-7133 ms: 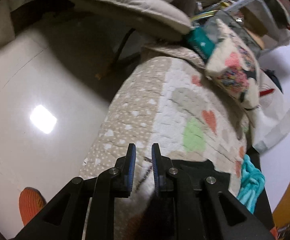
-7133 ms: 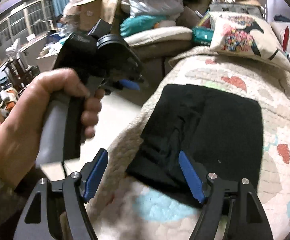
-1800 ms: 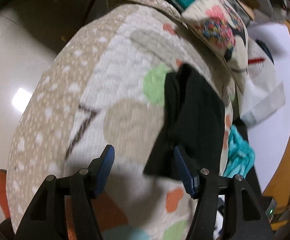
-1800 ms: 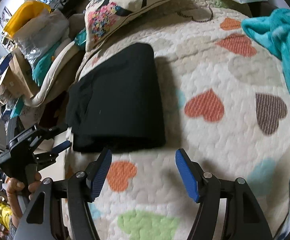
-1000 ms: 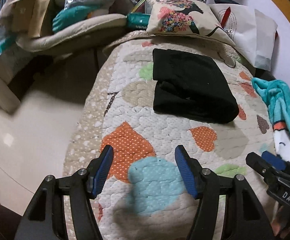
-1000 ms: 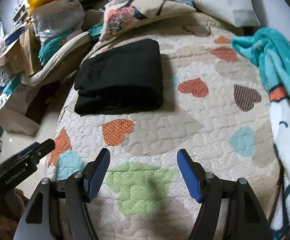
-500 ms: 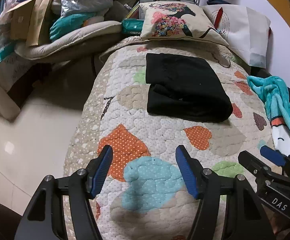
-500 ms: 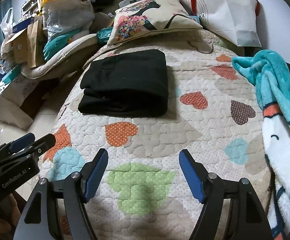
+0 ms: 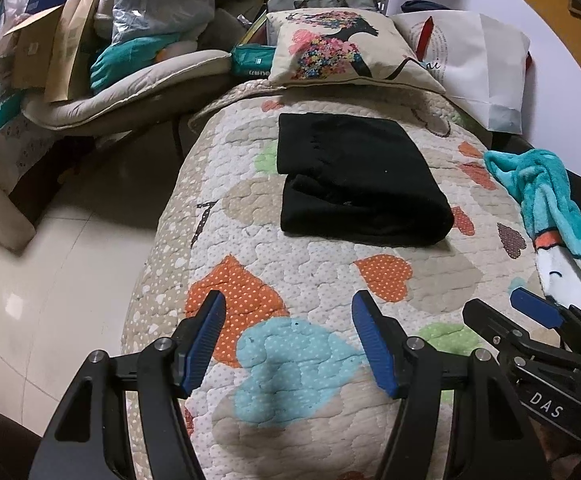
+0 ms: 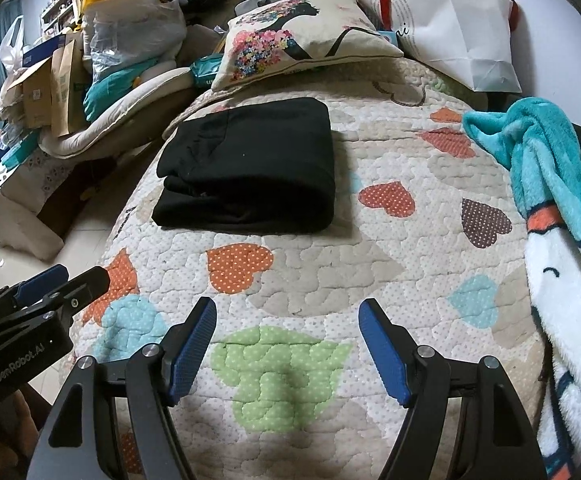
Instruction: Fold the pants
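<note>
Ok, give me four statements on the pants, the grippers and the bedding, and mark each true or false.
1. The black pants lie folded on the heart-patterned quilt. True.
2. The left gripper is clamped on the pants. False: it is open, apart from them.
3. The right gripper is open and holds nothing. True.
4. The teal blanket covers the pants. False: it lies off to the side, apart from them.
</note>
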`<control>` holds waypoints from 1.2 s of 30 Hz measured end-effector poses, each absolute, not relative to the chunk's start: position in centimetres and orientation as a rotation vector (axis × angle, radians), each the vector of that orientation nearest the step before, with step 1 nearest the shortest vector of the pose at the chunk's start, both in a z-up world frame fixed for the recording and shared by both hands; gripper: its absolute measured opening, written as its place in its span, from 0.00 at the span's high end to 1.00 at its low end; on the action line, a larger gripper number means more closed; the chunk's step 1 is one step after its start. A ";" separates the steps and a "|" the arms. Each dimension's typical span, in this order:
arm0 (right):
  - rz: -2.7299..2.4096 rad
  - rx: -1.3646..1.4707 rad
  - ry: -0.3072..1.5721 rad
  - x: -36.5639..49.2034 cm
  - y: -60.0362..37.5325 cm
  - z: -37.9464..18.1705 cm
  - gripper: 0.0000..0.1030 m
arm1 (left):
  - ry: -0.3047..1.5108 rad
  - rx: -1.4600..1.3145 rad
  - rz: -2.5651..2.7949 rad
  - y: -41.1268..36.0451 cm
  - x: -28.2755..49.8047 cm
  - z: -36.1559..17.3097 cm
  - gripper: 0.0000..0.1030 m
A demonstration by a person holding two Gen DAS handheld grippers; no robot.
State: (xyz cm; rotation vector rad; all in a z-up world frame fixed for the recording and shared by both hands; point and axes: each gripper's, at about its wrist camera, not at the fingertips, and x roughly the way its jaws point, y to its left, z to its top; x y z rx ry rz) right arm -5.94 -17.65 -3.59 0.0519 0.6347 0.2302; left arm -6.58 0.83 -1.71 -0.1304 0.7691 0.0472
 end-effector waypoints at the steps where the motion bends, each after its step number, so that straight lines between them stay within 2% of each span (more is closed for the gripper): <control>1: 0.229 0.050 0.633 -5.9 -17.6 -3.6 0.24 | 0.766 -0.128 0.046 0.8 -6.6 -1.7 0.37; 36: 0.225 0.044 0.640 -5.9 -17.5 -4.0 0.23 | 0.802 -0.130 0.039 0.8 -6.2 -2.2 0.37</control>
